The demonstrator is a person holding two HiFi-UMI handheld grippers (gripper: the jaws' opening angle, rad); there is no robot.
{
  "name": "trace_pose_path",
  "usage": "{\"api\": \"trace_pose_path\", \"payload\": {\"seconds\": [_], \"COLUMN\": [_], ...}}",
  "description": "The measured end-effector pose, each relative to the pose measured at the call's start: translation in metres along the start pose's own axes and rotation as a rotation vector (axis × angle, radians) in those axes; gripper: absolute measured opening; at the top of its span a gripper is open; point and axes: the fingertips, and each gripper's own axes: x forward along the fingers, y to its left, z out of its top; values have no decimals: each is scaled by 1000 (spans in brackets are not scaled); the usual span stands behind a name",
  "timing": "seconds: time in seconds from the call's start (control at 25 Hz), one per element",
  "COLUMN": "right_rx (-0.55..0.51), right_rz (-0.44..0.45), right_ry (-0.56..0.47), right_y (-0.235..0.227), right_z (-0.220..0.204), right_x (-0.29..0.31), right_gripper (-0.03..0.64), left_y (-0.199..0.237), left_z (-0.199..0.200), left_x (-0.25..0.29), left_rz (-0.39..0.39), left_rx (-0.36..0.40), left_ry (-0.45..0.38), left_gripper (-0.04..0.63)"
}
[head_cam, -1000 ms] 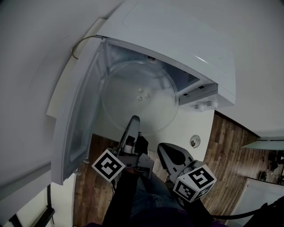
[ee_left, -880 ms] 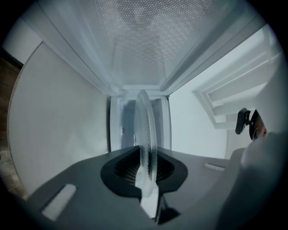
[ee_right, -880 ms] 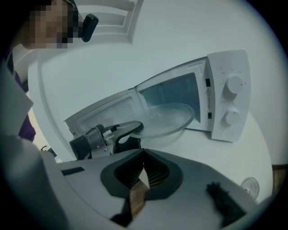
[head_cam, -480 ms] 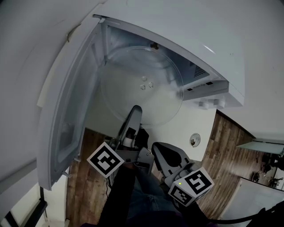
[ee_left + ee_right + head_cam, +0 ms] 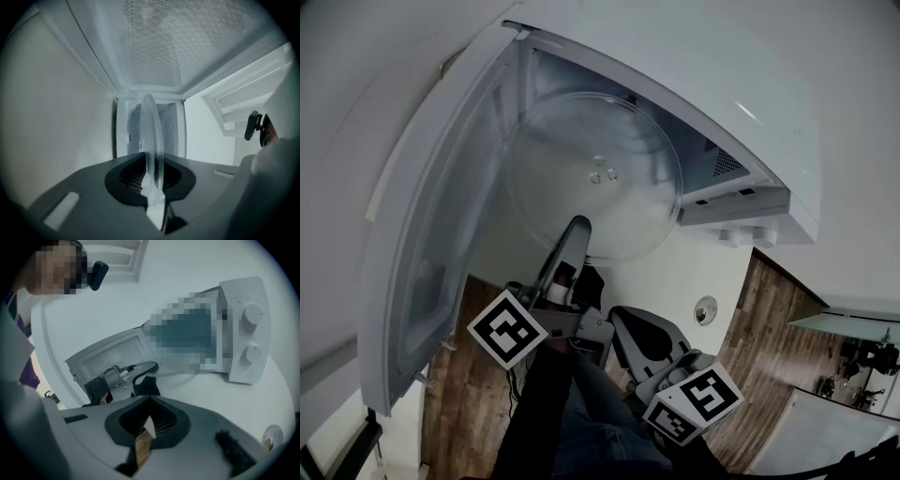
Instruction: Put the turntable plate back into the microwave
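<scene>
The clear glass turntable plate (image 5: 592,178) hangs level at the mouth of the open white microwave (image 5: 722,84), its far part inside the cavity. My left gripper (image 5: 577,230) is shut on the plate's near rim. In the left gripper view the plate (image 5: 151,136) stands edge-on between the jaws of the left gripper (image 5: 152,176), with the cavity straight ahead. My right gripper (image 5: 628,328) hangs lower, to the right of the left one, shut with nothing in it. The right gripper view shows the right gripper (image 5: 149,420) closed and aimed at the counter.
The microwave door (image 5: 431,234) is swung wide open at the left. The microwave stands on a white counter (image 5: 694,272) that also bears a small round object (image 5: 705,309). Two knobs (image 5: 253,312) are on its front panel. Wooden floor (image 5: 769,356) lies below.
My left gripper has carried the plate a little further into the microwave's opening. The right gripper has sunk slightly and stays shut.
</scene>
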Motion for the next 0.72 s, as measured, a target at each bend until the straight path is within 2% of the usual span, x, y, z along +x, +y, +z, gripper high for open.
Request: {"api": "trace_pose_path", "payload": {"seconds": [0.32, 0.72], "right_rx": [-2, 12], "right_rz": [-5, -27], "right_ry": [2, -1], "right_y": [-5, -9], "right_z": [0, -2], "right_x": [7, 14], "right_gripper": [11, 10], "left_y": [3, 9], "left_z": [4, 11], "left_x": [8, 17], "left_rz": [-19, -9], "left_rx": [-17, -3], "left_ry": [2, 14], "left_gripper": [43, 44]}}
